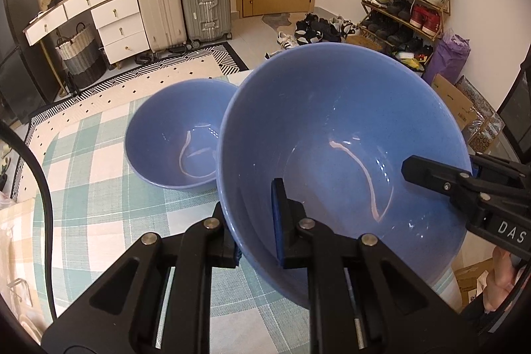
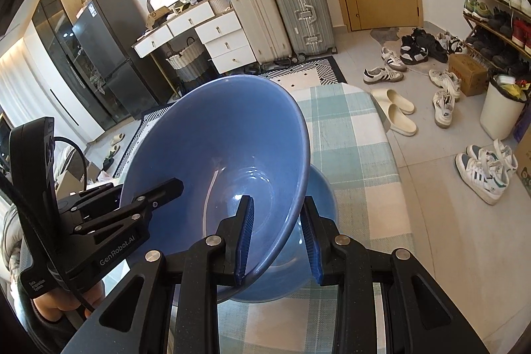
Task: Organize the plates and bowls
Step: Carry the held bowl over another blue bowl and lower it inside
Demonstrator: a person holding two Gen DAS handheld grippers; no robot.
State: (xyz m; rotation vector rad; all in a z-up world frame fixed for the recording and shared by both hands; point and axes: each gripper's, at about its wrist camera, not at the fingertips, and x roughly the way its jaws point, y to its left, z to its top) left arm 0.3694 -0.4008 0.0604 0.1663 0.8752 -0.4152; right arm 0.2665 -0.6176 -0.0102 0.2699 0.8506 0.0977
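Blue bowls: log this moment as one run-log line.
left gripper: shut on held bowl rim | right gripper: shut on opposite rim | second bowl: on checked tablecloth | stage: nesting pending

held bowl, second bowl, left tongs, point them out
held bowl [image 1: 332,108], left wrist view, inner wall
second bowl [image 1: 166,128], left wrist view, inner wall
left tongs [image 1: 255,221], left wrist view, midway between fingertips

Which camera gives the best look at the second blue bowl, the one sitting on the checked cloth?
The left wrist view: the resting bowl shows its open inside and most of its rim, beside the lifted bowl. In the right wrist view the resting bowl is mostly hidden behind the lifted bowl; only a rim section shows.
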